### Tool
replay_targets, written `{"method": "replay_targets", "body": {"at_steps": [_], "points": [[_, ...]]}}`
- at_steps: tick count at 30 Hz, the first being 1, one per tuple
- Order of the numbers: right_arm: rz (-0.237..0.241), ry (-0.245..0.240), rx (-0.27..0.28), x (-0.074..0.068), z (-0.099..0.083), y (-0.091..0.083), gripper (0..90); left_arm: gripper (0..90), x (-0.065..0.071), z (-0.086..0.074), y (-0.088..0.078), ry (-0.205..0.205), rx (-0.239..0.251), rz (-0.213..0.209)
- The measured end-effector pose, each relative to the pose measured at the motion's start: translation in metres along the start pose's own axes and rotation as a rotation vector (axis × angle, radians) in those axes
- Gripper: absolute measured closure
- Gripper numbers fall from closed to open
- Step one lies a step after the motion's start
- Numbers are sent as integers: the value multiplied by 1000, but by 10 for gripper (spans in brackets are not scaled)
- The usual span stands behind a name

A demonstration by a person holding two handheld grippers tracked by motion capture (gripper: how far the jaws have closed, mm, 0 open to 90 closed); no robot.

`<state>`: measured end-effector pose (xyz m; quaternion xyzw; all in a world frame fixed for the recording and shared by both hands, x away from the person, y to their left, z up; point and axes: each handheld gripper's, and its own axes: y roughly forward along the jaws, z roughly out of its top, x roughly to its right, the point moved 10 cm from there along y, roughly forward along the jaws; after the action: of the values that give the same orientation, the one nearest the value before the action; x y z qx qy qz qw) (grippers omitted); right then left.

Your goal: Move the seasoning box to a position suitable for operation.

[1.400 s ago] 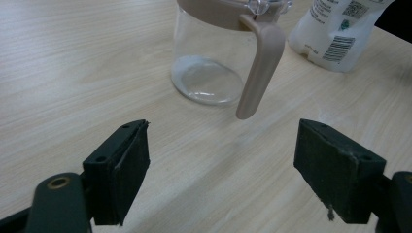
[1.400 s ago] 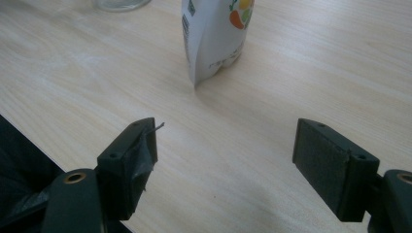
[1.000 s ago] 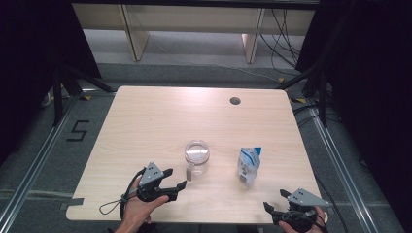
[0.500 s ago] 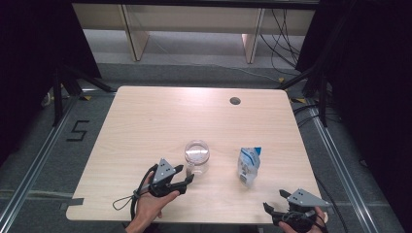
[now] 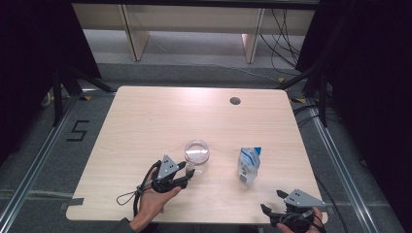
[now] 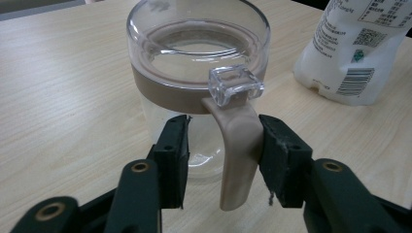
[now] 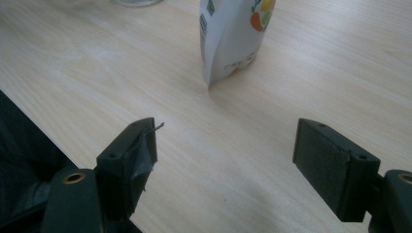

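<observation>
Fingers (image 6: 228, 160) straddle jar handle (image 6: 238, 155), left gap remaining.

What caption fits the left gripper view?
Left gripper closing around the beige handle of a clear jar; one gap remains.

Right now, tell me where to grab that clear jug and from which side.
Grip the jug by its beige handle, coming level from the person's side, as the left gripper does. The handle is a narrow upright strap facing that way; the jaws, just closing, straddle it, one pad apparently touching, the other still off.
</observation>
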<state>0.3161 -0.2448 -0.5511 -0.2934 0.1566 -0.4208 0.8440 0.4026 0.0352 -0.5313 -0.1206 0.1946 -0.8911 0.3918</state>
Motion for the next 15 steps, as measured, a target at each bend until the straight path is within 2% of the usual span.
{"method": "replay_targets", "body": {"at_steps": [1, 6, 8, 10, 13, 15], "points": [[6, 2, -1, -1, 0, 0, 248, 587, -1, 0, 0, 17, -3, 4], [1, -16, 6, -1, 2, 1, 249, 660, -3, 0, 3, 39, -10, 32], [8, -19, 10, -1, 2, 2, 249, 695, -3, 0, 3, 43, -6, 24], [10, -10, -1, -2, 0, 2, 250, 712, -3, 0, 4, 24, -3, 16], [9, -17, 9, -1, 2, 2, 250, 719, -4, -1, 3, 24, -8, 9], [17, -13, 0, -3, 1, 2, 251, 722, -4, -1, 3, 4, -9, -3]]}}
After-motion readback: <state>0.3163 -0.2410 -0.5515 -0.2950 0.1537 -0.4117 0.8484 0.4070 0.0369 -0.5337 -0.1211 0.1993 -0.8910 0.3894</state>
